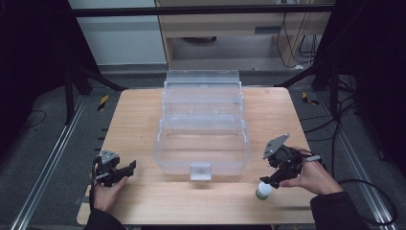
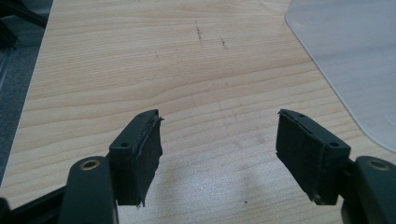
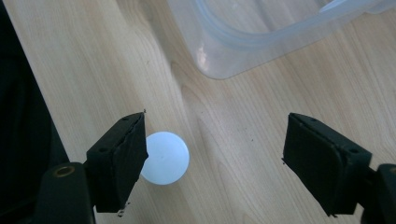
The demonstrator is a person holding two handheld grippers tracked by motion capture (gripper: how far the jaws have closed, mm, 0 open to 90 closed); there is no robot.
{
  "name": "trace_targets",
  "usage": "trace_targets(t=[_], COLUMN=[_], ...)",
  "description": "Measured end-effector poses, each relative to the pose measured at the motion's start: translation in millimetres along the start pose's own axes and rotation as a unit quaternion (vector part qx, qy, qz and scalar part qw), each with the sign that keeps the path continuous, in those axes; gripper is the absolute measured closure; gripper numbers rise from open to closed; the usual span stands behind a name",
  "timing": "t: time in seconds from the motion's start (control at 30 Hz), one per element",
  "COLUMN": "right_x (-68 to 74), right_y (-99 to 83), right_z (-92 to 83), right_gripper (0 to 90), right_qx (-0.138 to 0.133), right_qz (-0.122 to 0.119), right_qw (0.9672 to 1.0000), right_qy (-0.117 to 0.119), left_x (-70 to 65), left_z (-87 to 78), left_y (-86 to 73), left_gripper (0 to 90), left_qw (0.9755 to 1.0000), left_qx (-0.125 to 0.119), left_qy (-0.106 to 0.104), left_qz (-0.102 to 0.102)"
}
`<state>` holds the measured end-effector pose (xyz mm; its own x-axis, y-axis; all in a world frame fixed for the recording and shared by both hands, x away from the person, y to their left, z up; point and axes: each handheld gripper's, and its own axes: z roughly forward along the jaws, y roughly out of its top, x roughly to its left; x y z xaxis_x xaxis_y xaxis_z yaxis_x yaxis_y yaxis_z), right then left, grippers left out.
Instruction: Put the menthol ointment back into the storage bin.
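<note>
**Small bottle stands free beside the clear box**

From the high view, we see the right hand-held gripper (image 1: pixel 269 183) at lower right, tipped down over a small white-capped bottle (image 1: pixel 263 190) on the tabletop (image 1: pixel 139 120), presumably set upright near the clear plastic tiered box (image 1: pixel 202 139). The left hand-held gripper (image 1: pixel 125 168) rests at lower left.

In the left gripper view, its jaws stand wide over bare wood; the box is cut off at upper right.

In the right gripper view, the jaws gape wide, the bottle's cap (image 3: pixel 166 157) beside the left pad, ungripped; its body is hidden beneath.
</note>
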<state>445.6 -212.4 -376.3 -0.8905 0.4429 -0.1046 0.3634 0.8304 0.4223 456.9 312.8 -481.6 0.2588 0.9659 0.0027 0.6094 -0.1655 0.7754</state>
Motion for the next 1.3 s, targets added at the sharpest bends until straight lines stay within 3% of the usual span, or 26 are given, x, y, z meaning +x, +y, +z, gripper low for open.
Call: trace_targets(t=[0.53, 1.0, 1.3], right_x=[14.6, 24.4, 23.4], right_y=[-0.8, -4.9, -3.8], right_z=[11.5, 28.7, 36.0], right_gripper=[24.6, 26.2, 29.0], right_qx=[0.052, 0.105, 0.122], right_qz=[-0.038, -0.057, -0.071], right_qw=[0.9978, 0.9924, 0.9895], right_qy=[0.017, 0.031, 0.031], left_x=[0.1, -0.2, -1.0], left_z=[0.6, 2.0, 2.3], left_y=[0.1, -0.3, -0.3], left_gripper=[30.7, 30.7, 30.6], left_qw=[1.0, 1.0, 1.0], left_qx=[0.001, 0.005, 0.006], left_qy=[0.0, 0.002, 0.002], left_qz=[0.002, 0.004, 0.005])
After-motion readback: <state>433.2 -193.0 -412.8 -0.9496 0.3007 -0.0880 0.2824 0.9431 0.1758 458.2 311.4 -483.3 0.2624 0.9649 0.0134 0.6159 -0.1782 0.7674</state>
